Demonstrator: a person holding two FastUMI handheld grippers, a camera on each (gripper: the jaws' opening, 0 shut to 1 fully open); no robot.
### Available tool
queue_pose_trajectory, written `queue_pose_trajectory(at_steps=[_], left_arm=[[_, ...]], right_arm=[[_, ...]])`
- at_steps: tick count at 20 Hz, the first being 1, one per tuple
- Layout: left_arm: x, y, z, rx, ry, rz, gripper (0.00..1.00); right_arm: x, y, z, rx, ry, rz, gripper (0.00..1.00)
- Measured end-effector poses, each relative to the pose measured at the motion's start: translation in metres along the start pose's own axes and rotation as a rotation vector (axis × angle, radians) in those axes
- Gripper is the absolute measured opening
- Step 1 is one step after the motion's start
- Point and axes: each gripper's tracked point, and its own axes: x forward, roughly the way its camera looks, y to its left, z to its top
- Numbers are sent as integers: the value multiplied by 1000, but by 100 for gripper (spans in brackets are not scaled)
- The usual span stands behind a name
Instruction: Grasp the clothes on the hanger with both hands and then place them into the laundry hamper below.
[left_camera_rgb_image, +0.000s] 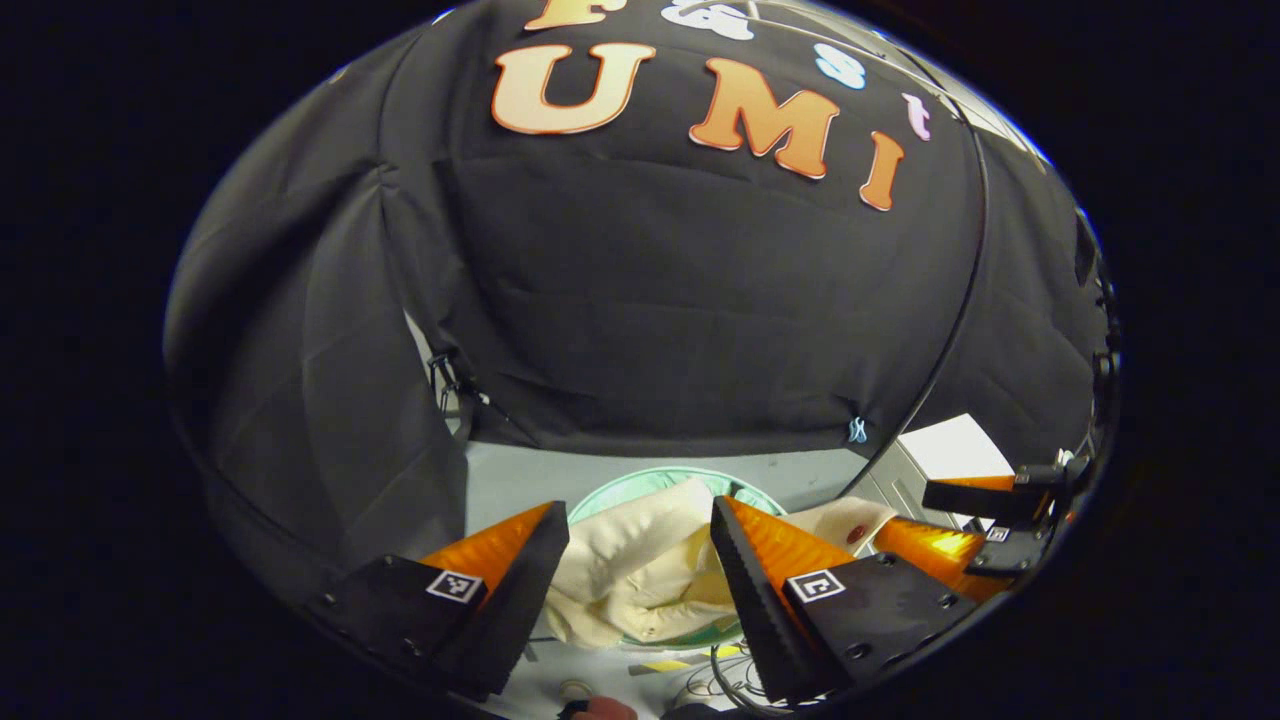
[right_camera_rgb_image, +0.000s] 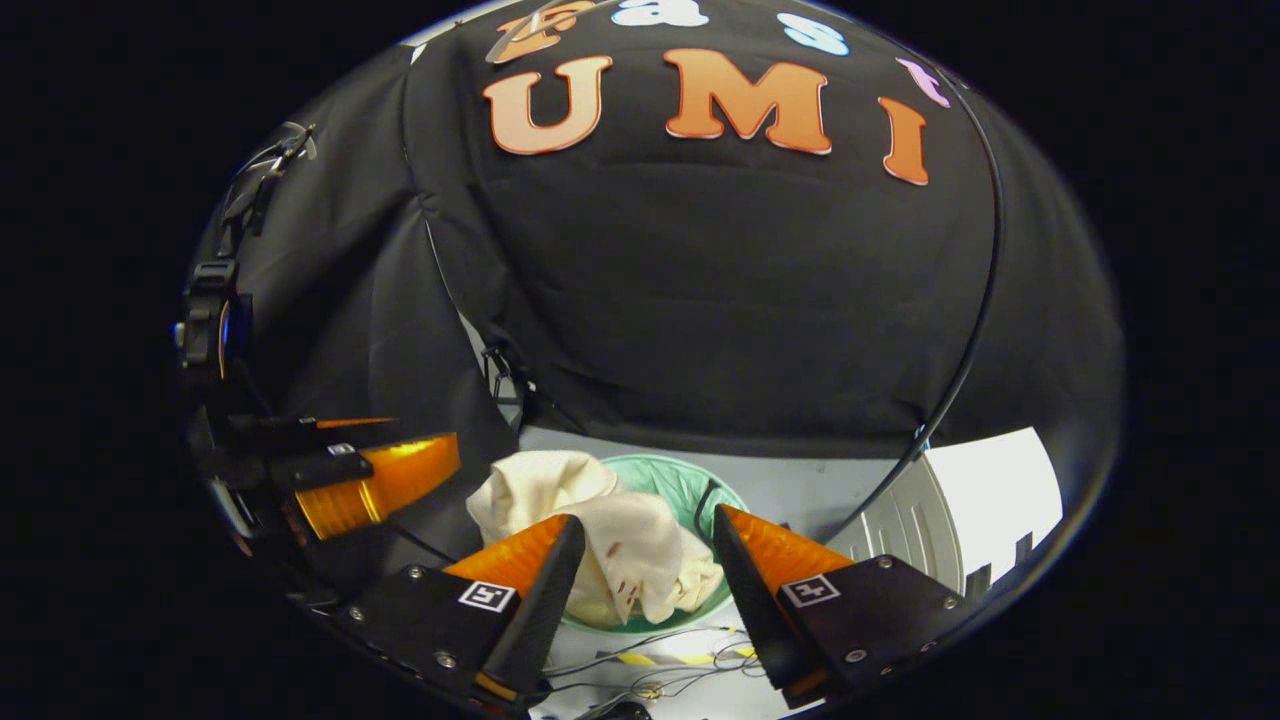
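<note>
A cream garment (left_camera_rgb_image: 640, 565) lies bunched in the green laundry hamper (left_camera_rgb_image: 640, 483) on the floor, spilling over its rim. In the right gripper view the same garment (right_camera_rgb_image: 610, 540) rests in the hamper (right_camera_rgb_image: 690, 485), a fold drooping over its left edge. My left gripper (left_camera_rgb_image: 640, 535) hangs open above the hamper with nothing between its fingers. My right gripper (right_camera_rgb_image: 648, 548) is open too, above the cloth and apart from it. The right gripper (left_camera_rgb_image: 960, 520) shows at the right of the left gripper view, the left gripper (right_camera_rgb_image: 400, 465) at the left of the right gripper view.
The black cloth wall (left_camera_rgb_image: 700, 300) hangs close behind the hamper. A white ribbed unit (right_camera_rgb_image: 930, 520) stands to the right. Thin cables and yellow-black tape (right_camera_rgb_image: 650, 665) lie on the pale floor in front. A black cable (right_camera_rgb_image: 975, 330) runs down the wall.
</note>
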Motion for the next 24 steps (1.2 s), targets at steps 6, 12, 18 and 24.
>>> queue_pose_trajectory(at_steps=[6, 12, 18, 24], left_arm=[[-11, 7, 10, 17, -44, 17, 96], [-40, 1, 24, 10, -111, 6, 96], [-94, 4, 65, -24, -255, 4, 95], [-164, -5, 126, -17, -426, -25, 100]], right_arm=[[-5, -8, 3, 29, -24, -2, 84], [-33, -13, 8, 67, -73, -17, 84], [-89, -22, 30, 80, -182, -52, 84], [-163, -26, 86, 89, -352, -93, 84]])
